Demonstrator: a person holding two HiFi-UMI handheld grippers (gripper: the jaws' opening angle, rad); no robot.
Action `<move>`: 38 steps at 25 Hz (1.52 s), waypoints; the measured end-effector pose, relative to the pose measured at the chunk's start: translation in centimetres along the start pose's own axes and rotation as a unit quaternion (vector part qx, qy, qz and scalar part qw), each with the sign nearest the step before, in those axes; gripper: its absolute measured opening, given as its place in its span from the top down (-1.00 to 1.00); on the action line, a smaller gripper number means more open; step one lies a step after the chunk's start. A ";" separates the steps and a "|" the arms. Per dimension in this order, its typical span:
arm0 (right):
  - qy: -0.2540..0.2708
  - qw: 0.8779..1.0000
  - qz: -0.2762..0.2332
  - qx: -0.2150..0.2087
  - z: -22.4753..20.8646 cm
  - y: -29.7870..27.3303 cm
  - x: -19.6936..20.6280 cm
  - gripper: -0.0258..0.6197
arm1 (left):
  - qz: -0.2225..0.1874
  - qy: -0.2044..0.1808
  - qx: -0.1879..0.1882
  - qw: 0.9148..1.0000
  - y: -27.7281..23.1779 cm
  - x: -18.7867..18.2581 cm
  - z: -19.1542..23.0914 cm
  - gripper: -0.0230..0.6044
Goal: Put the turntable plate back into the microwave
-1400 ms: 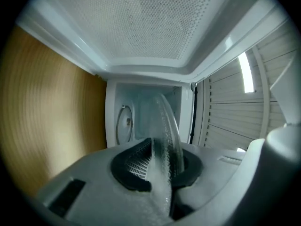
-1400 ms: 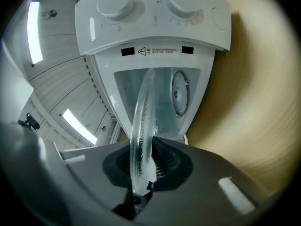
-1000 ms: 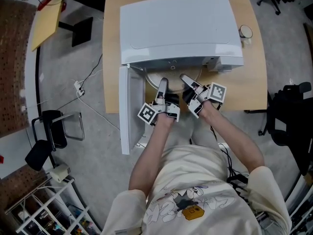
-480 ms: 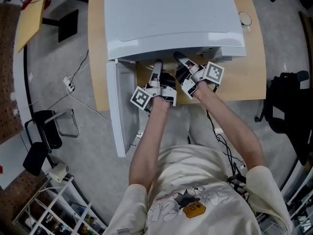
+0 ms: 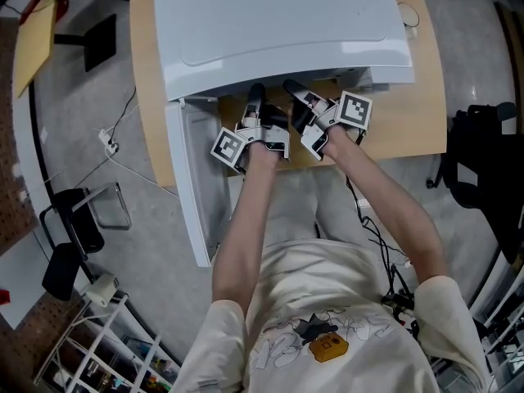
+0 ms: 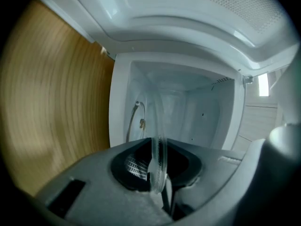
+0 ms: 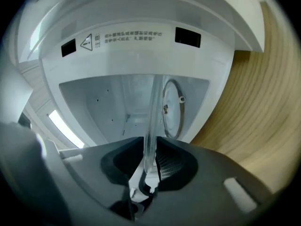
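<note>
Insertion was nearly done: the clear round glass turntable plate [image 6: 157, 135] sat level inside the white microwave [image 5: 278, 23], rim toward both grippers, with no long axis. The left gripper [image 5: 255, 103], its jaws just opening slightly, seemingly pinched the rim. The right gripper [image 5: 296, 97] had just been opening wider, the rim loose between its jaws. Next: seat it centred, then withdraw.

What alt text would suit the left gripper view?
The left gripper, its jaws just eased a little wider, grips a clear plate edge-on, reaching into the open white microwave. The wooden table fills the left side.
</note>
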State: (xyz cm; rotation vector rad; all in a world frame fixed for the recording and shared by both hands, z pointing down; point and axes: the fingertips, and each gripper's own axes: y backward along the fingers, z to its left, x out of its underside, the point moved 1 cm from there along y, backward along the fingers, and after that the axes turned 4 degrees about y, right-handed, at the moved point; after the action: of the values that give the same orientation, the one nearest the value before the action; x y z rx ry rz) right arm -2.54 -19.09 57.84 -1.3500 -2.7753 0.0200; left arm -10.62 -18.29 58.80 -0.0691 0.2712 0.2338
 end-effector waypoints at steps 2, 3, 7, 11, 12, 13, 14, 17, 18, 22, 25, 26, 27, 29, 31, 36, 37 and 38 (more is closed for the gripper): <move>0.005 1.000 0.006 0.013 -0.6 0.1 0.1 0.71 | 0.002 -0.003 -0.004 1.000 -0.4 -0.2 0.1 0.81; 0.001 1.000 0.004 0.016 -0.8 0.0 -0.1 0.73 | 0.004 -0.005 -0.006 1.000 -0.6 -0.3 0.1 0.82; -0.029 0.999 -0.010 0.017 -0.9 -0.9 -0.4 0.75 | 0.013 -0.017 -0.010 1.000 -1.5 -0.8 0.1 0.82; -0.047 0.998 -0.030 0.016 -1.3 -1.5 -1.0 0.77 | 0.022 -0.019 -0.008 1.000 -2.5 -1.3 -0.2 0.82; -0.046 0.998 -0.033 0.017 -1.3 -1.8 -1.1 0.76 | 0.023 -0.016 -0.008 1.000 -2.6 -1.4 -0.2 0.77; -0.041 0.998 -0.034 0.019 -1.4 -2.0 -1.3 0.76 | 0.025 -0.014 -0.009 1.000 -2.6 -1.5 -0.3 0.64; -0.036 0.999 -0.034 0.022 -1.4 -2.3 -1.4 0.76 | 0.026 -0.012 -0.009 1.000 -2.6 -1.5 -0.3 0.56; -0.041 0.998 -0.046 0.021 -1.7 -2.7 -2.0 0.77 | 0.030 -0.018 -0.012 0.999 -2.2 -1.4 -0.5 0.62; -0.045 0.997 -0.053 0.021 -1.8 -2.8 -2.2 0.77 | 0.031 -0.022 -0.013 0.999 -2.0 -1.4 -0.5 0.62; -0.056 0.995 -0.076 0.028 -2.4 -3.1 -2.8 0.79 | 0.033 -0.042 -0.022 0.998 -1.3 -1.4 -0.4 0.80; -0.048 0.995 -0.080 0.035 -2.5 -3.1 -3.0 0.80 | 0.036 -0.059 -0.045 0.997 -0.9 -1.6 0.7 0.83; -0.046 0.995 -0.081 0.038 -2.5 -3.0 -3.0 0.82 | 0.037 -0.064 -0.056 0.996 -0.8 -1.8 1.2 0.83; -0.045 0.995 -0.082 0.039 -2.5 -3.0 -3.1 0.79 | 0.037 -0.065 -0.063 0.995 -0.7 -1.9 1.5 0.84; -0.049 0.995 -0.083 0.034 -2.2 -3.0 -3.1 0.56 | 0.032 -0.059 -0.067 0.996 -0.6 -2.0 1.7 0.86; -0.049 0.995 -0.078 0.041 -2.0 -2.9 -2.8 0.51 | 0.025 -0.053 -0.067 0.996 -0.6 -2.0 1.7 0.86; -0.038 0.995 -0.054 0.073 -2.7 -1.6 -1.5 0.55 | 0.016 -0.057 -0.076 0.995 -1.1 -2.1 2.4 0.86; -0.035 0.995 -0.050 0.083 -2.9 -1.3 -1.3 0.62 | 0.014 -0.054 -0.078 0.995 -1.1 -2.1 2.7 0.86; -0.032 0.994 -0.045 0.092 -3.2 -1.2 -1.1 0.67 | 0.012 -0.051 -0.079 0.996 -1.1 -2.1 2.8 0.86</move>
State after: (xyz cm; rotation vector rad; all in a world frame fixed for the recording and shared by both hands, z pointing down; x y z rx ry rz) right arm -2.61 -20.73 61.01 -1.1995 -2.8008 0.3125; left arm -11.61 -19.57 62.15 -0.2093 0.1518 0.2824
